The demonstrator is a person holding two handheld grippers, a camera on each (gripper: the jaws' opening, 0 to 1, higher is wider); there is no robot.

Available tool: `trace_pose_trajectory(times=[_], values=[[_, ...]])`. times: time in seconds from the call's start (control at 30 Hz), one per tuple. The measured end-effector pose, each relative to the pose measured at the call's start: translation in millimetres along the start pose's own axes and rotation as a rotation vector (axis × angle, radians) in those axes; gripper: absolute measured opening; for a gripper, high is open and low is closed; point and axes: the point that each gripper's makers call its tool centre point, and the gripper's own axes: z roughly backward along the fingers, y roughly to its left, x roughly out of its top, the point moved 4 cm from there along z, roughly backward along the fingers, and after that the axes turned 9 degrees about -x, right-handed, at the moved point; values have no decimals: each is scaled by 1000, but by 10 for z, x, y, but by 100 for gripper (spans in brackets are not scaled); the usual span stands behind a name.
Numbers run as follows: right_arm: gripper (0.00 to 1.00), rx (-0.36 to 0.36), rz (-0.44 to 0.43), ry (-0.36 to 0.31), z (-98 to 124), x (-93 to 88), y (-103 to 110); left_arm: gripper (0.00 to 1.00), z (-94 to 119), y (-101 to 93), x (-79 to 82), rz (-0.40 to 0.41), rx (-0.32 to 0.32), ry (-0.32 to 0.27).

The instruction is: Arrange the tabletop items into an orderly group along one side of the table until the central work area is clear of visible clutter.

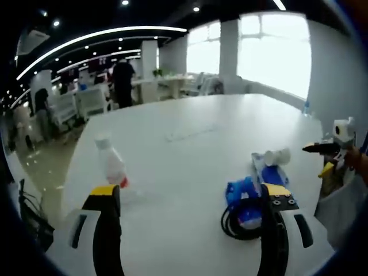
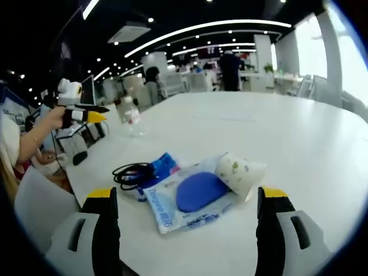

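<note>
White table (image 1: 195, 149) spans a bright open office with ceiling lights (image 2: 207, 26).

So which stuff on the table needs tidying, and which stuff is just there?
To tidy:
plastic bottle
paper cup
wipes packet
black cable
blue box

Just there:
white table
office desks behind
people standing far off
other tool held up
</note>
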Motion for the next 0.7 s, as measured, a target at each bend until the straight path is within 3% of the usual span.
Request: trace_pose_trajectory(times=[0.03, 0.13, 0.43, 0.7], values=[[99, 0, 1, -2, -10, 0, -2, 99, 10, -36, -27, 32, -21, 4], [99, -6, 9, 9, -45, -18, -40, 99, 66, -94, -103, -13, -20, 11], [95, -6, -4, 17, -135, -26, -159, 99, 144, -280, -355, -36, -64, 62], [89, -12, 6, 47, -283, -59, -263, 98, 173, -429, -502, -12, -122, 81]])
